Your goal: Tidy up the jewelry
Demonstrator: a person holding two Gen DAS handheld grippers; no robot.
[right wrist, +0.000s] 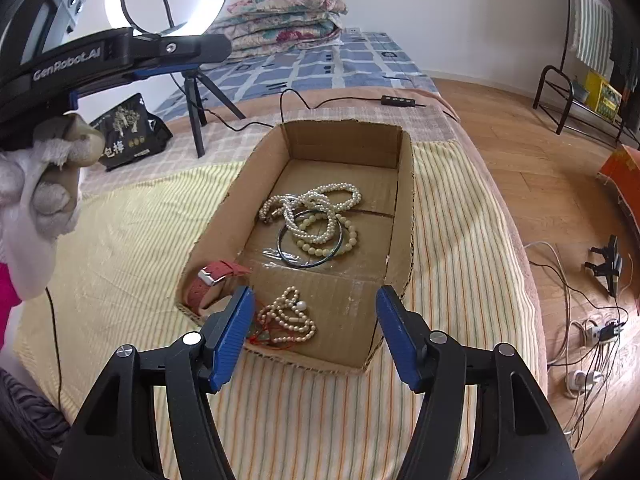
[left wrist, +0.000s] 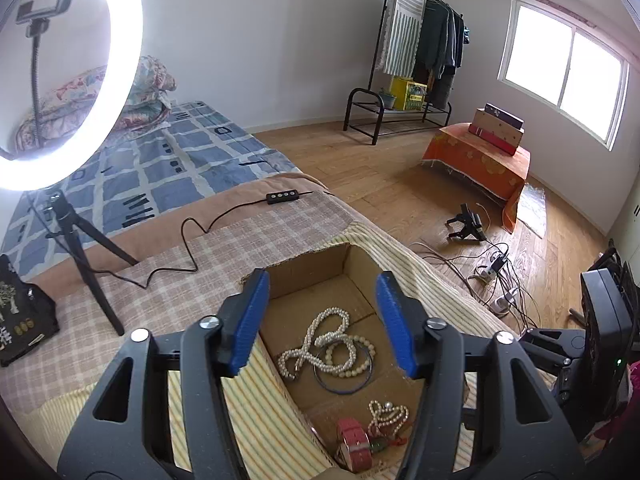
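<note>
An open cardboard box (right wrist: pixel 406 208) (left wrist: pixel 308 268) sits on a striped cloth on the bed. Inside lie a white pearl necklace (right wrist: pixel 316 196) (left wrist: pixel 320 332), a cream bead bracelet (right wrist: pixel 344 240), a dark bangle (right wrist: pixel 288 254) (left wrist: pixel 344 388), a small beige bead string (right wrist: pixel 288 320) (left wrist: pixel 386 414) and a pink strap watch (right wrist: pixel 216 276) (left wrist: pixel 352 440). My left gripper (left wrist: pixel 322 320) is open and empty above the box. My right gripper (right wrist: pixel 316 332) is open and empty at the box's near edge, over the beige beads.
A ring light on a tripod (left wrist: pixel 80 236) stands on the bed with its cable and remote (left wrist: pixel 282 197). A black bag (right wrist: pixel 132 132) lies beside it. The bed edge drops to a wooden floor with cables (right wrist: pixel 592 332) on the right.
</note>
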